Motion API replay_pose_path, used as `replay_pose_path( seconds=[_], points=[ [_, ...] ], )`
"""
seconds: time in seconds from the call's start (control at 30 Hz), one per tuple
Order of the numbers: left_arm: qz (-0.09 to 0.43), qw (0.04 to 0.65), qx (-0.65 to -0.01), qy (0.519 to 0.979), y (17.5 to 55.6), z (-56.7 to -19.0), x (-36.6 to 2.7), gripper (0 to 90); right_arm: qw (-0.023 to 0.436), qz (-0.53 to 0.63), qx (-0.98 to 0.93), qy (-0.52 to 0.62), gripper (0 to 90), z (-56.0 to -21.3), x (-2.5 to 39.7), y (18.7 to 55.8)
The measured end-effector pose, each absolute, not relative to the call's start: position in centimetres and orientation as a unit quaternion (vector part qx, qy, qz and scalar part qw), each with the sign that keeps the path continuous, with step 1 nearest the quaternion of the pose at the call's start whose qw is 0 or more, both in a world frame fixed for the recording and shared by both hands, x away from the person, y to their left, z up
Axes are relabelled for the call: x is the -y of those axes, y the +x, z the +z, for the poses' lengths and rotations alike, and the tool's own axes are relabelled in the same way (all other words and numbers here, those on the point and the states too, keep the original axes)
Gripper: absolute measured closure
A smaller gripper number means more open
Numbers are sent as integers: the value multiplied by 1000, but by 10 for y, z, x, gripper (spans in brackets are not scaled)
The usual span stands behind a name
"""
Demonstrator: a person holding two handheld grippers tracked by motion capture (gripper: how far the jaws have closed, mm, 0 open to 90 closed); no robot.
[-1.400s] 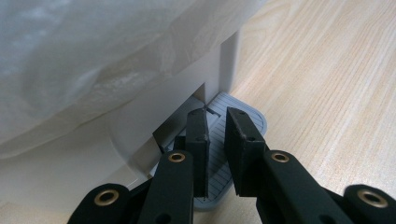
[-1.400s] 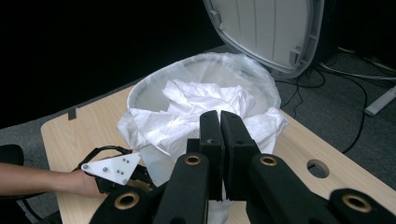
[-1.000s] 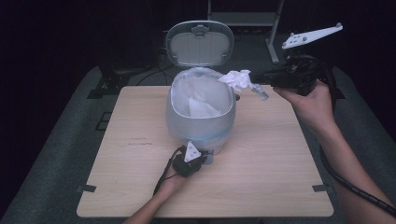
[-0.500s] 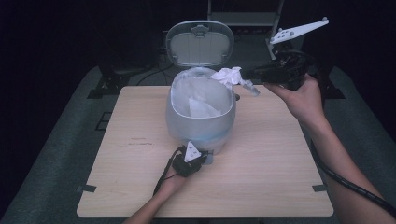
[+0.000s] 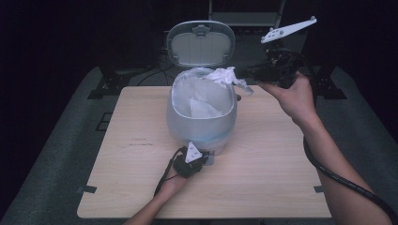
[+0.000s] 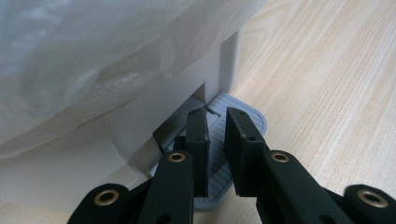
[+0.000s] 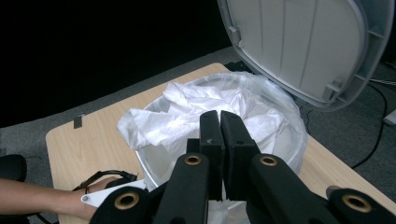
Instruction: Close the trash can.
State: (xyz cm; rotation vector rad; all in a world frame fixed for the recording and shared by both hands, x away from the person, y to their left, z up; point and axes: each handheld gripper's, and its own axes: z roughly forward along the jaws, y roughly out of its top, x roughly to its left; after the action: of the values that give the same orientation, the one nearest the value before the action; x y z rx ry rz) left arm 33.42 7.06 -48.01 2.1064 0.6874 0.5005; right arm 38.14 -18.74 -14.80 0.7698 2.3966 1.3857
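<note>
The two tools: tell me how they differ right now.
The left tool sits low on the table, pressing the bin's pedal; the right tool is raised at the bin's rim. The left tool's jaws stand slightly apart with nothing between them; the right tool's jaws are shut on the crumpled paper. Both have black jaws.

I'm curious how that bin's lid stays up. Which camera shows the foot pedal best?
The left gripper view: the ridged grey pedal lies right under the left gripper, whose jaws press down on it. In the high view the left gripper covers most of the pedal at the bin base.
</note>
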Motion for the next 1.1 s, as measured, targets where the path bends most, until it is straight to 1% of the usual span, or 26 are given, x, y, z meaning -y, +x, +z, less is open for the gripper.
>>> replay_pose_path(
  seconds=[1.1],
  points=[
    [197,421,-273,842,335,-480,-71,794,109,472,-836,256,877,-161,145,405]
  ],
)
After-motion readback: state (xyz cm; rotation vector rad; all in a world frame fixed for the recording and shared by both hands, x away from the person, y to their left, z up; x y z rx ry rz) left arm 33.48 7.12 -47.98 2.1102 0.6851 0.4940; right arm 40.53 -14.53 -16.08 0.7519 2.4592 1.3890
